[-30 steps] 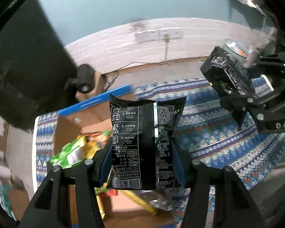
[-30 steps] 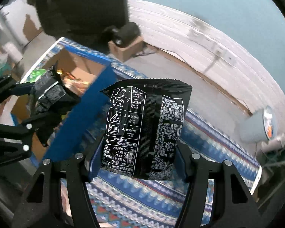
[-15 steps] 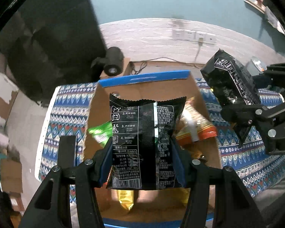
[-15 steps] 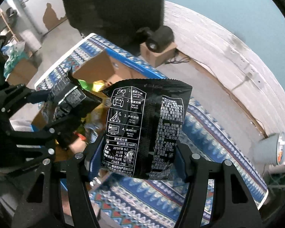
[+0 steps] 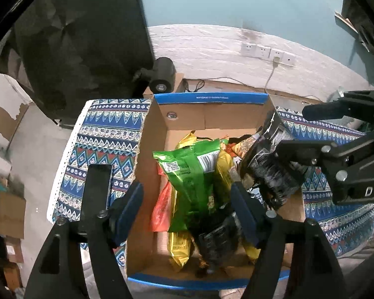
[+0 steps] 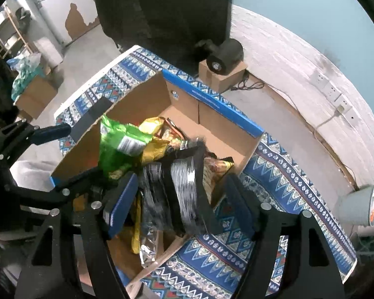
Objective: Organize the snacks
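Across the table, a blue patterned cloth [image 5: 107, 134]; on it, toward 12 o'clock from both cameras, an open cardboard box [image 5: 212, 117] with blue-edged rims. Inside, heaped snacks: a green packet [image 5: 192, 174] on top at the centre, a yellow packet [image 5: 179, 249] under it running toward 6 o'clock, an orange packet [image 5: 159, 211] at the green one's 8 o'clock. Directly above the box, the left gripper [image 5: 185, 191], pads spread wide, pinching nothing. Below it, toward 5 o'clock of the green packet, one black packet [image 5: 219, 236] lying loose on the pile. At 3 o'clock in the left wrist view, the right gripper [image 6: 182, 180], likewise spread over the box. Between its pads, apart from both, a second black packet [image 6: 179, 189], tilted and motion-blurred, over the box's right side; touching the heap or not, cannot tell.
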